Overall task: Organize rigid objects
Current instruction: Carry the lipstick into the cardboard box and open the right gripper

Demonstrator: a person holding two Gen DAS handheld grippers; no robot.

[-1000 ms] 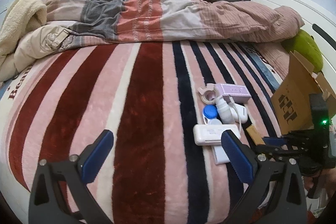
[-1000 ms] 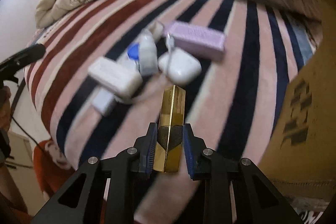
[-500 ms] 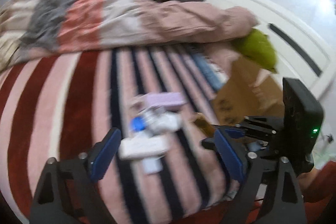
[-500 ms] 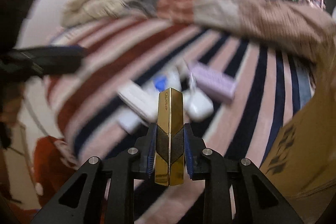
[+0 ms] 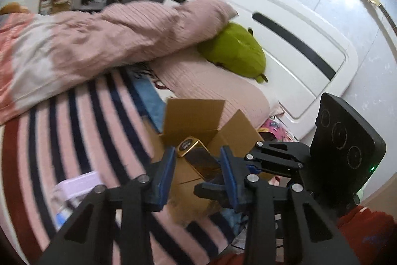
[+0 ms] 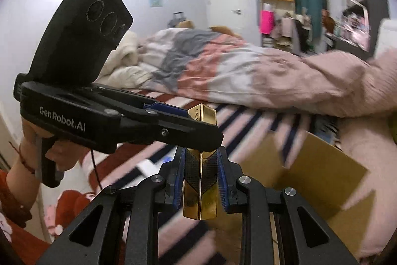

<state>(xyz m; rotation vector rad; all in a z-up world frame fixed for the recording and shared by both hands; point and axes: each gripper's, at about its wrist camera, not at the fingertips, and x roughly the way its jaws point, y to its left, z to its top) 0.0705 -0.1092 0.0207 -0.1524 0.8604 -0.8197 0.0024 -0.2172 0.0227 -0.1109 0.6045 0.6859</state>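
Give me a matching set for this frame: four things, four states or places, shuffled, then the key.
Things:
1. gold box
2. cardboard box
3. green plush
4. left gripper

States or places:
A. against the white headboard
B. open, holding nothing
C. clamped in the right gripper
D. flaps up, on the striped blanket

Pairs: 1-C, 2-D, 3-A, 4-B
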